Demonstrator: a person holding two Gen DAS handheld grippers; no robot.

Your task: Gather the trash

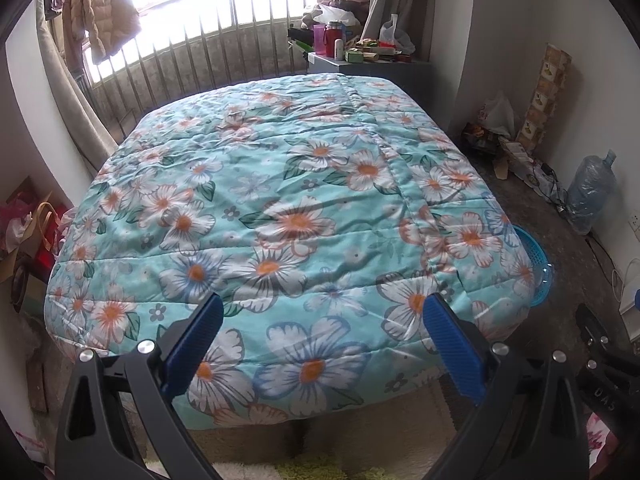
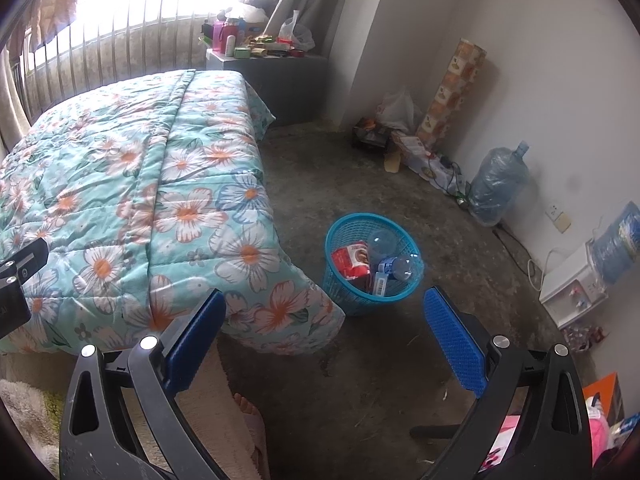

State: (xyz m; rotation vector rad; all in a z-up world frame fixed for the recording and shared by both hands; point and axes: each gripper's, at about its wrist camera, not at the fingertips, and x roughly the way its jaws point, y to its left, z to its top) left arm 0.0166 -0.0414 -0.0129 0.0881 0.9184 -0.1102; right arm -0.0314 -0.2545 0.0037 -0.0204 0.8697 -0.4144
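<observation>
trash [image 2: 362,261] lies in the blue basket [image 2: 340,280] on the floor just beside the bed [image 2: 132,168]. the left gripper [image 1: 320,332] and the right gripper [image 2: 325,326] both have fingers spread wide, grasping nothing.

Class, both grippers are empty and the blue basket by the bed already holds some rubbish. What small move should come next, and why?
Probably turn the right gripper toward the clutter at the foot of the far wall. Both it and the left gripper are open and empty, the floral quilt shows no litter, and the blue basket already holds bottles and a red packet, so more trash must be found first.
</observation>
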